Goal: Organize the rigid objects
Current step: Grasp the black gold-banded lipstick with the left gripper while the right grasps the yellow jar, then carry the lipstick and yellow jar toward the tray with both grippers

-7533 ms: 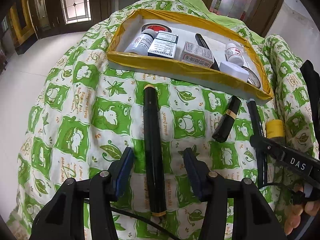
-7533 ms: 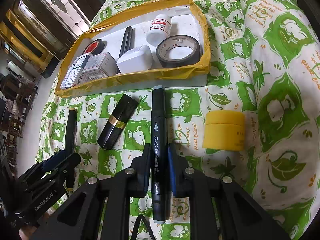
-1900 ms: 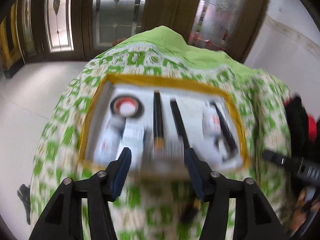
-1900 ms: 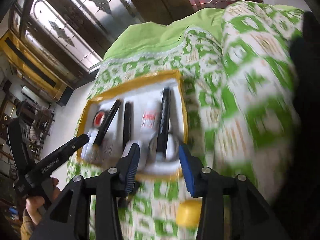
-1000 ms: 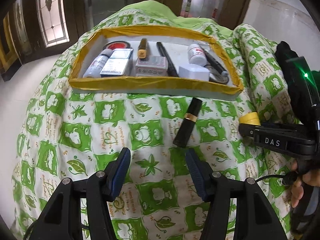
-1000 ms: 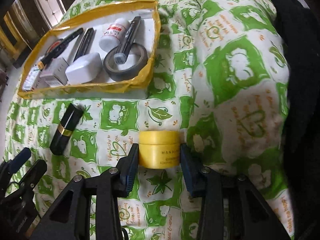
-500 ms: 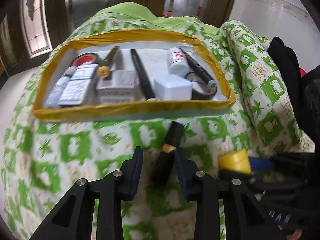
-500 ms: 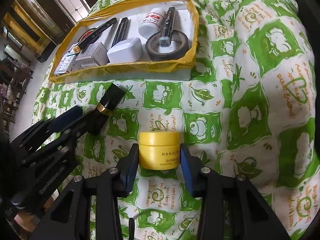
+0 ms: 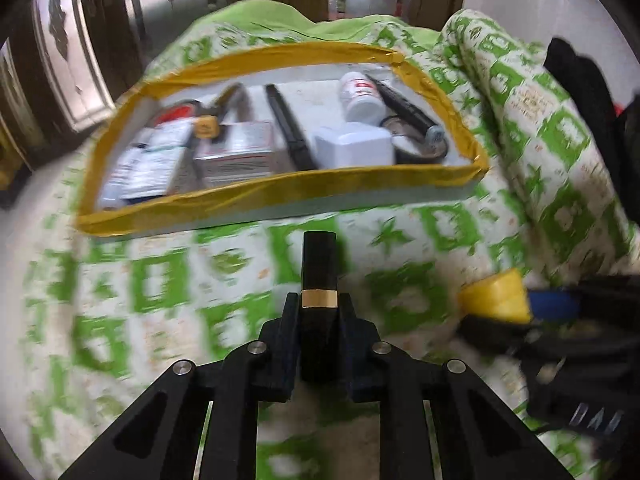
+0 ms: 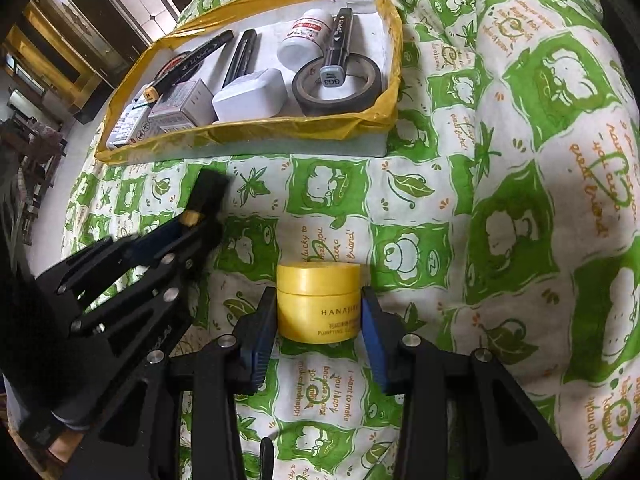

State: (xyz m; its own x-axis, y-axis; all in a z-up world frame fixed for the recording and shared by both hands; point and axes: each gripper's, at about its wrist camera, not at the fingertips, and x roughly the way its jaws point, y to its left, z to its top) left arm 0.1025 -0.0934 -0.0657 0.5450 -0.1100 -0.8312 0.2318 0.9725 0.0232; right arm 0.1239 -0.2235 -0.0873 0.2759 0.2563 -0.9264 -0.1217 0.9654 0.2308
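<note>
— Left wrist view first: what do we have between our fingers?

— Our left gripper [image 9: 319, 312] is clamped on the black lipstick tube [image 9: 319, 264], the one with the gold band. The tube runs forward out of the jaws toward the tray, over the green-and-white patterned cloth [image 9: 160, 280]. That picture is blurred, so we cannot tell whether the tube touches the cloth.

— And the other hand?

— In the right wrist view our right gripper [image 10: 319, 316] has its blue pads against both sides of the yellow jar [image 10: 318, 302], which stands upright on the cloth. We read that as a grip on the jar. The left gripper shows at that view's left, with the lipstick tube sticking out of it toward the tray.

— Where does the tray sit?

— The yellow-edged tray [image 10: 248, 130] lies on the cloth beyond both objects. In it we see a roll of black tape [image 10: 336, 84] at the right, a grey-capped marker [image 10: 336, 48] resting across it, a small white bottle [image 10: 306, 36] beside the marker, a white box [image 10: 250, 96] in the middle, a black pen [image 10: 240, 56], another marker [image 10: 188, 66] with a yellow end, and small printed cartons [image 10: 180, 106] at the left.

— Jar and lipstick, then?

— Both outside the tray, near its front wall, well apart from each other.
</note>
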